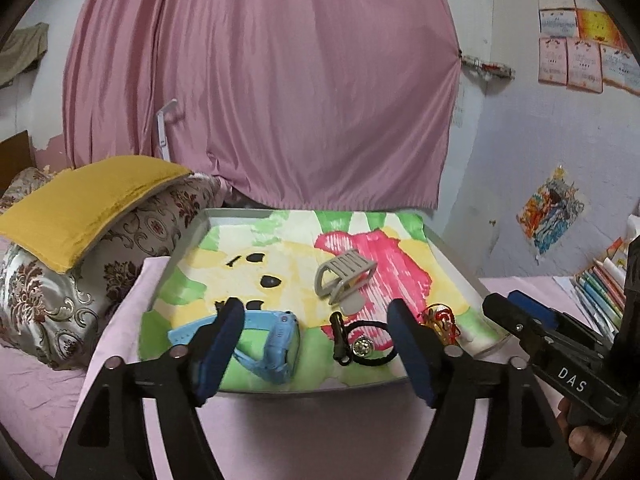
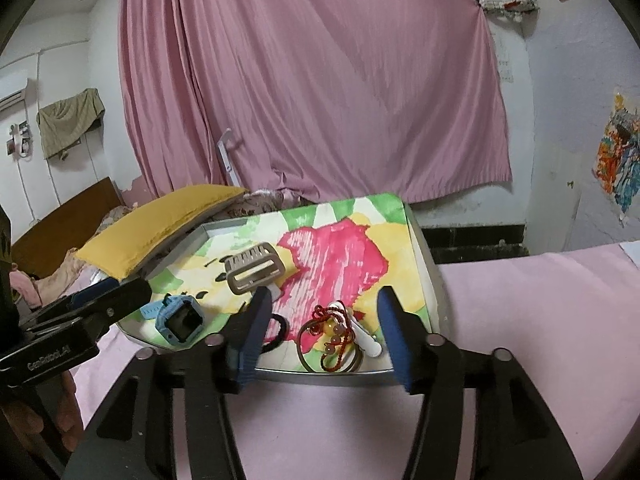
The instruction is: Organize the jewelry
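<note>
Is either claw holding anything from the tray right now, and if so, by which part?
Nothing is held. The left claw and right claw both stand open over the near edge of the tray, pads touching none of the jewelry.

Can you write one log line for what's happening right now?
left hand-held gripper: open, empty | right hand-held gripper: open, empty | tray: blue watch, grey hair clip

The left gripper's near finger (image 1: 218,354) covers part of the blue watch (image 1: 276,344); beyond the right finger, a red-and-gold tangle (image 1: 440,320), perhaps bracelets.
</note>
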The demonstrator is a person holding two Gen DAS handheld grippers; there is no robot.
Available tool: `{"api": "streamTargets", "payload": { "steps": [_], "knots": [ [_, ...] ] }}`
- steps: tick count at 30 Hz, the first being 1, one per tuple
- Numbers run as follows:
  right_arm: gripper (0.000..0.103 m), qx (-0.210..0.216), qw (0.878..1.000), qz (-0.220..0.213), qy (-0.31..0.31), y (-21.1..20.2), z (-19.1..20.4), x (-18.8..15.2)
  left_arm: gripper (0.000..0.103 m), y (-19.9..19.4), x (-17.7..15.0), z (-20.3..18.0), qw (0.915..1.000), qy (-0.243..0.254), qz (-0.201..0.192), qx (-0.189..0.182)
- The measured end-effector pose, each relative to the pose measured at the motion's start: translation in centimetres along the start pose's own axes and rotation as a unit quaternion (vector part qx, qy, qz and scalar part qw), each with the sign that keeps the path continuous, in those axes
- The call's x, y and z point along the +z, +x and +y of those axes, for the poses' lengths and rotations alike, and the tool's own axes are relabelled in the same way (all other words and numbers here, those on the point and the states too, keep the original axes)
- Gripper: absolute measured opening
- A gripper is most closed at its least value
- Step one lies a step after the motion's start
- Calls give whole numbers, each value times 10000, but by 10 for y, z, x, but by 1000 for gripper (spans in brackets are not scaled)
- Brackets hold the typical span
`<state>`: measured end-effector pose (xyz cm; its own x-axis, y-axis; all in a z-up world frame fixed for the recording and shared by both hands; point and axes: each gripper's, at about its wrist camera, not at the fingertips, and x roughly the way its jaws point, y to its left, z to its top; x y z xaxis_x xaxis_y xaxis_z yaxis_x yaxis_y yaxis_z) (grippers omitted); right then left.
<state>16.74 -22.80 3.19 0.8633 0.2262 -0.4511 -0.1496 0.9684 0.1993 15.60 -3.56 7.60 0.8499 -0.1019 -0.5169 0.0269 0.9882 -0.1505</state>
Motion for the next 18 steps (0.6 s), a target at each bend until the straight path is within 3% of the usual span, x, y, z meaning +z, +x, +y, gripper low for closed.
{"api": "streamTargets", "payload": {
  "steps": [2,5,10,18],
  "knots": [
    [65,-2,10000,-62,-10,-5,1,0,81,-6,-3,4,10000,-42,-85,4],
    [75,3,9998,-197,-22,-14,4,-1,92,-14,-5,10,9998,-74,-184,22],
    [91,10,9990,-428,-145,-31,11,-3,102,-30,-10,17,9993,-149,-339,46],
    [100,36,9977,-657,-180,-57,16,-12,102,-48,-23,23,9987,-88,-479,161]
  ]
}}
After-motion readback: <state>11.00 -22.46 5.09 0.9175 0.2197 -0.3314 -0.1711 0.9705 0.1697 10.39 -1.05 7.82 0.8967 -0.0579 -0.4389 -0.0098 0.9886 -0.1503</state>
